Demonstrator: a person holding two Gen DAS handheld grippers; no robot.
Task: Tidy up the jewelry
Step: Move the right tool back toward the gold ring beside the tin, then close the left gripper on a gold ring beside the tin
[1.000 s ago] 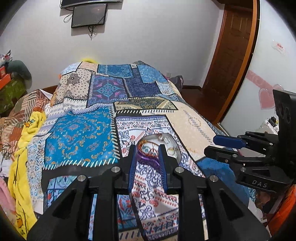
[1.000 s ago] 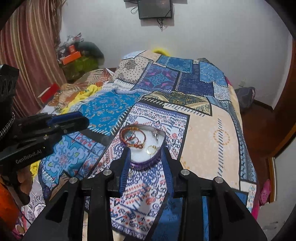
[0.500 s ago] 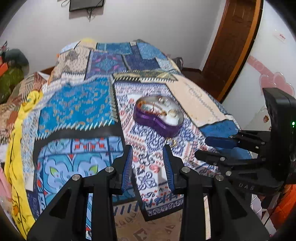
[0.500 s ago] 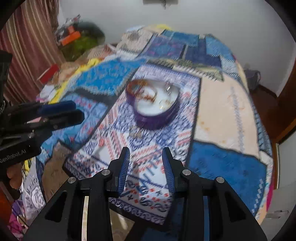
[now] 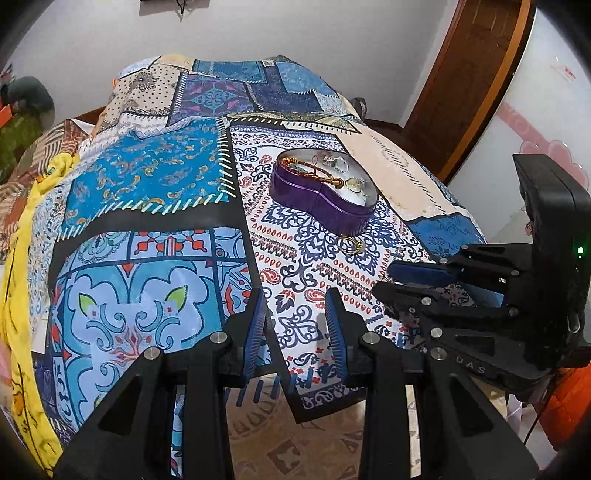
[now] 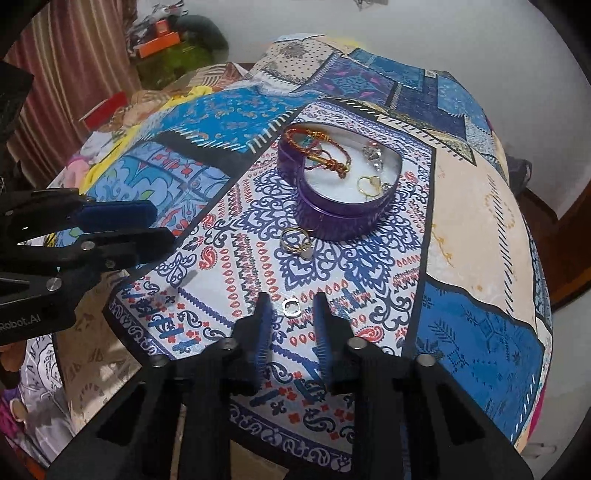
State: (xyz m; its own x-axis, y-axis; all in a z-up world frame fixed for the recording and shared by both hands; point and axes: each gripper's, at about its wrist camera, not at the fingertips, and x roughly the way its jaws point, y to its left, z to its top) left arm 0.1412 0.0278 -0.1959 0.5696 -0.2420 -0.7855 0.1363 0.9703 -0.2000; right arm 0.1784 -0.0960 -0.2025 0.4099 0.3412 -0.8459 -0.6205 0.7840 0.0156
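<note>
Silver is the nearest thing to aim at: a small silver ring (image 6: 291, 307) lies flat on the patterned bedspread (image 6: 369, 266), on the near side of the purple tin (image 6: 340, 206), right between the tips of the right gripper (image 6: 291, 317), whose fingers stand apart with nothing held and do not appear to touch it. To pick it up well, I judge the fingers should come down straight so both tips meet the cloth on either side of the ring, then close slowly; the fabric is soft and may bunch, so a shallow pinch on the ring's edge seems safer than pressing deep. The left gripper (image 5: 297, 314) hangs over the same cloth, also on the near side of the tin and to its left, fingers spread and empty, with no jewelry between them. Farther out, just beside the tin's near wall, sits a gold ring cluster (image 6: 297, 242), which looks like the next piece to collect. The tin itself is open and already holds a red and gold cord bracelet (image 6: 317, 147), a gold ring (image 6: 369, 183) and some clear stone pieces (image 6: 373, 155) on a white lining. Beyond the tin the bedspread runs on toward the white wall (image 5: 332, 33).
</note>
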